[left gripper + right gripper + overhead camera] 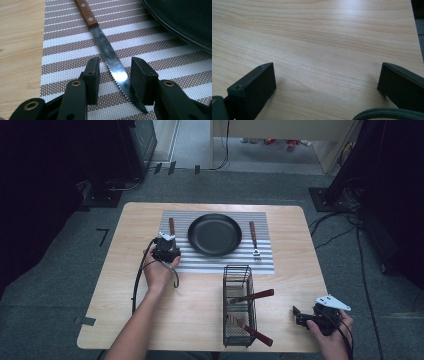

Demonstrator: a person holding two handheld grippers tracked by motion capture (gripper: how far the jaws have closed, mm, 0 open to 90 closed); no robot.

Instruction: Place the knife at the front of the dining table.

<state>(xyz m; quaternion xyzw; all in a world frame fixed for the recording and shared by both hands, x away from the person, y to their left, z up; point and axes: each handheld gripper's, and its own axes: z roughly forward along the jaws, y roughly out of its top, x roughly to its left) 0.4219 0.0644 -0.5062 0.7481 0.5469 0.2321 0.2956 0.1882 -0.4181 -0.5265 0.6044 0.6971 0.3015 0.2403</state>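
We see the left gripper (pixel 113 75) with jaws spread beside the knife (pixel 107 53) on the mat (pixel 62 50), the right gripper (pixel 325 82) also spread, so a careless pull could drag the blade.

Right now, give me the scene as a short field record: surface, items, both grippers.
surface: wooden table with a striped mat
on mat: black pan in the middle, knife to its left, fork to its right
basket: wire basket near the front edge, two wooden-handled utensils sticking out
left gripper: open, jaws either side of the knife blade, pads not pressing on it
right gripper: open wide over bare table, nothing between the jaws
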